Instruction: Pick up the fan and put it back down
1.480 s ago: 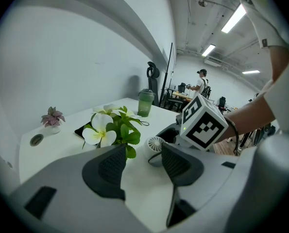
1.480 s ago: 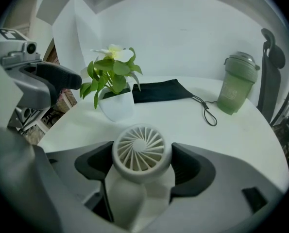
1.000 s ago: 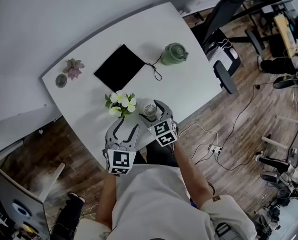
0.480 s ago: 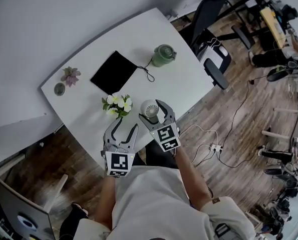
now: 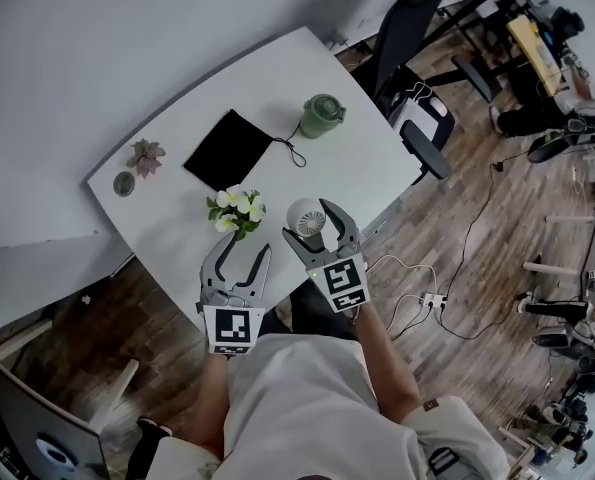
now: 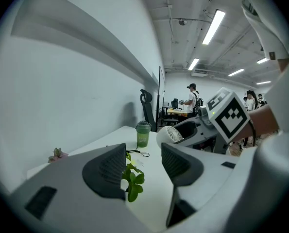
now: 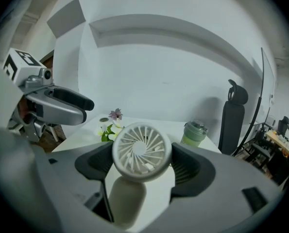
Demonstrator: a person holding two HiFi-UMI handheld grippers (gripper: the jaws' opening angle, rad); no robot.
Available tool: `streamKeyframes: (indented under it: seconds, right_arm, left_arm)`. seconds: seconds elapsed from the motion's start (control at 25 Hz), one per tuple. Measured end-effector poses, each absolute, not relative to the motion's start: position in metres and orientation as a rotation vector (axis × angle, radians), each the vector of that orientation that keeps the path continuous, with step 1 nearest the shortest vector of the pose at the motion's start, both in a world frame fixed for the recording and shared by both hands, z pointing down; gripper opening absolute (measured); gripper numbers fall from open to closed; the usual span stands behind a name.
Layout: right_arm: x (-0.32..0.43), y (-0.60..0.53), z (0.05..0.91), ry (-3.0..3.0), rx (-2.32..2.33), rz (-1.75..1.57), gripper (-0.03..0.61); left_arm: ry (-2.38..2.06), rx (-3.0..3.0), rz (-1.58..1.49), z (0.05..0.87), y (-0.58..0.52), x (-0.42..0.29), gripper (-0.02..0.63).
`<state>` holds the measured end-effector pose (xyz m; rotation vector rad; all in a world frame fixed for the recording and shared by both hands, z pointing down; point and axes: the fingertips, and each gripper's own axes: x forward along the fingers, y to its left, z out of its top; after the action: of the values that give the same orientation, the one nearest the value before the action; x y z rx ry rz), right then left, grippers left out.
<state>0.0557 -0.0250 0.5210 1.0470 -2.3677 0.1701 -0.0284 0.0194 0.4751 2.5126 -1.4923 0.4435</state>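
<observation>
Right gripper (image 7: 142,164) is clamped on the fan (image 7: 142,152): both pads press the sides of the round white head, grille facing my camera, handle hanging below between the jaws. In the head view it holds the fan (image 5: 304,215) over the near edge of the table (image 5: 357,168), off the surface. Left gripper (image 6: 143,161) is empty, jaws parted with a clear gap and only the flowers' leaves (image 6: 132,181) visible through it; it hangs just left of the right one, near the same table edge. The white flowers (image 5: 237,210) sit just beyond the left gripper, beside the fan. Further back: a black pouch (image 5: 227,148) lying flat mid-table with a cord running toward a green cup (image 5: 322,115), upright near the far right edge. A pink flower (image 5: 145,155) and a small dish (image 5: 124,183) are at the far left corner, well apart from the rest. An office chair (image 5: 422,133) stands off the table's right side.
</observation>
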Motion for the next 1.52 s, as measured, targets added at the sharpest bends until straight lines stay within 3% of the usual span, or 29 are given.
streamKeyframes:
  seconds: [1.2, 1.52]
  right_arm:
    - [0.086, -0.004, 0.322, -2.718, 1.084, -0.242, 0.368]
    - [0.094, -0.003, 0.3, -2.775, 1.105, -0.272, 0.368]
  left_arm:
    - [-1.975, 2.508, 0.284, 0.332, 0.022, -0.022, 0.236]
    - [-2.01, 2.492, 0.292, 0.323, 0.021, -0.019, 0.29]
